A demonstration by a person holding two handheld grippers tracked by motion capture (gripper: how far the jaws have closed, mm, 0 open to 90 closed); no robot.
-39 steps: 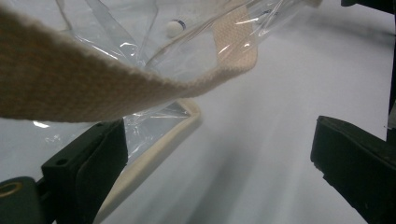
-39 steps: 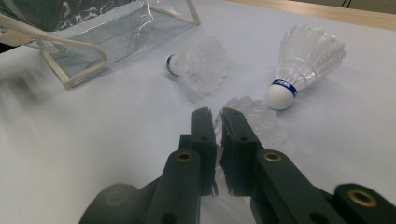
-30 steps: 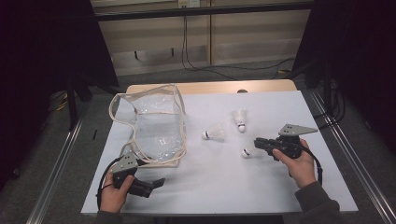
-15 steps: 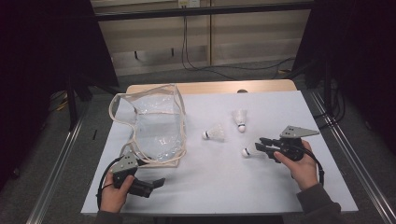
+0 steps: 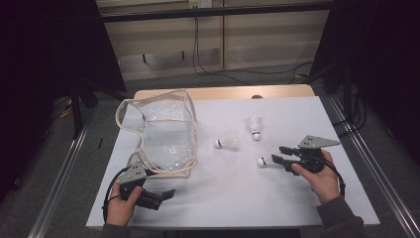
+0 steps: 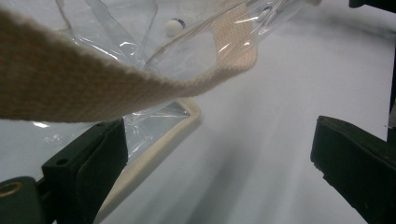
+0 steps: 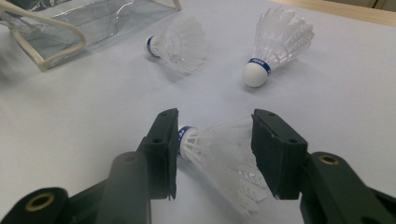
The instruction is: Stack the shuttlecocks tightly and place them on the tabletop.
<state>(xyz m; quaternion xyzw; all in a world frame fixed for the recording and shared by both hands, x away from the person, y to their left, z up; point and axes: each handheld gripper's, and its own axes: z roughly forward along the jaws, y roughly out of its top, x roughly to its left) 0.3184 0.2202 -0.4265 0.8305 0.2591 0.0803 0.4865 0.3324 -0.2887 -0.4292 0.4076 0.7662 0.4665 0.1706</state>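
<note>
White sheeting covers the worktop [image 5: 297, 208], with dark curtains on both sides and a pale wall panel behind. At the left stands a clear plastic tote bag with cream webbing trim [image 5: 166, 134], its mouth gaping. Two white feather shuttlecocks with blue-banded cork tips lie free mid-worktop, one on its side [image 5: 227, 143] and one farther back [image 5: 254, 126]. A third white feather shuttlecock [image 7: 219, 156] lies on the sheet near the right edge, between the jaws of the right hand-held gripper [image 7: 215, 154]; those jaws have just been opening, and they stand spread on each side of the feather skirt, with a gap showing at the left pad. The left hand-held gripper [image 6: 219, 163] is spread wide too, one jaw beside the bag's cream bottom edge, a cream strap [image 6: 93, 88] hanging across in front. The step in hand looks like lining up a grasp on the nearest shuttlecock. The next move probably calls for closing gently on the skirt without crushing it, lifting, and carrying it to the bag's mouth while the left side steadies the bag.
</note>
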